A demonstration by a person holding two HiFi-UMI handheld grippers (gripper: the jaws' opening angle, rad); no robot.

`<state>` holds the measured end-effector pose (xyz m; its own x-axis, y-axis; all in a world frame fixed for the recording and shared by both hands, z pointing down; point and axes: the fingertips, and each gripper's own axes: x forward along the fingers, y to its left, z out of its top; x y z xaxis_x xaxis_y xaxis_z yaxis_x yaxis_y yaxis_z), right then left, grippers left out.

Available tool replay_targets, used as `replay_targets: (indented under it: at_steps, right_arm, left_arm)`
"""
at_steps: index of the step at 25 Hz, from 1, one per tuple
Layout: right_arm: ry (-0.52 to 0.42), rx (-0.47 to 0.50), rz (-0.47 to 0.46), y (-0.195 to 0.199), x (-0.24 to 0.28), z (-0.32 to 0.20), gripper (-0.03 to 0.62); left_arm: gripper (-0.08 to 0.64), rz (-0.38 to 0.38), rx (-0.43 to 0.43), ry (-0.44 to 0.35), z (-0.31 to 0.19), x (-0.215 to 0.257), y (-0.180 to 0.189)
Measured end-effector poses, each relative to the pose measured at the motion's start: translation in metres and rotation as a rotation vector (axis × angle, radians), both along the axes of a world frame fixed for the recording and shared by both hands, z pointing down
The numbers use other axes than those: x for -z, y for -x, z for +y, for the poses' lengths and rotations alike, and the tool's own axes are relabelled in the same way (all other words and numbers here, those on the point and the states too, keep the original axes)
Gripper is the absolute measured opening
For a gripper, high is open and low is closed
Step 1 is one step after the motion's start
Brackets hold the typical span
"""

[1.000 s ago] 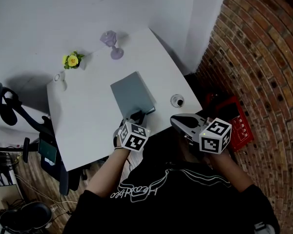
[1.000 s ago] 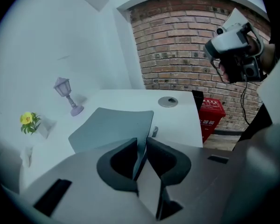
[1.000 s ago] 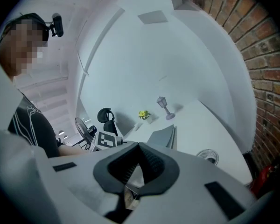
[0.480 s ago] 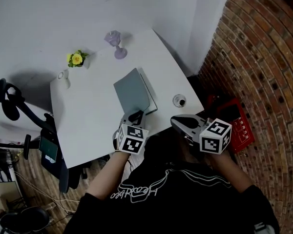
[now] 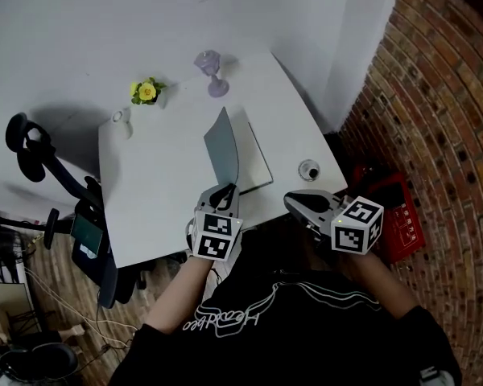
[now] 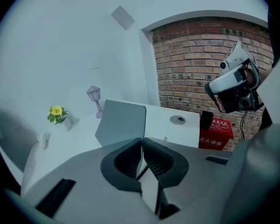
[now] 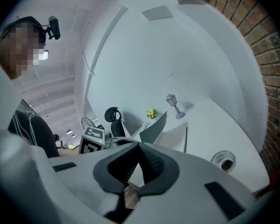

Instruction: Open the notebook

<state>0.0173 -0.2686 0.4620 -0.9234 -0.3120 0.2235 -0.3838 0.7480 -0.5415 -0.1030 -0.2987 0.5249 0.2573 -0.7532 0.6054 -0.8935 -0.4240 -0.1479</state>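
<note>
Notebook [image 5: 256, 158] lies near the front edge of the white table [image 5: 157, 191], right of centre. Its grey cover [image 5: 224, 145] stands lifted, steeply tilted off the white pages, hinged on the left side. Left gripper [image 5: 224, 191] is clenched on the cover's near edge, the thin board pinched between its jaws. Right gripper [image 5: 295, 204] hangs off the table's front edge, well right of the notebook, jaws pressed together on nothing. A round grommet [image 5: 309, 170] sits just right of the notebook.

shirt [image 5: 290, 320]: black, white chest print | left claw [image 5: 224, 193], right claw [image 5: 296, 203]: grey | marker cubes [image 5: 217, 234]: black-white squares
</note>
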Motion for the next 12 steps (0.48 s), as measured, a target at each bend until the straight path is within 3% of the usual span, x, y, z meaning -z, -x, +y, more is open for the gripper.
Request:
replay_targets:
  at_steps: [8,12]
  right_arm:
    - [0.01,0.072,-0.022,0.029,0.0,-0.002,0.003]
    - [0.015,0.109,-0.038,0.046,-0.001,-0.002,0.003]
  left_arm:
    - [0.04,0.058,0.11,-0.019,0.015,0.01,0.031]
    - [0.04,0.102,0.182,0.009,0.025,0.009,0.053]
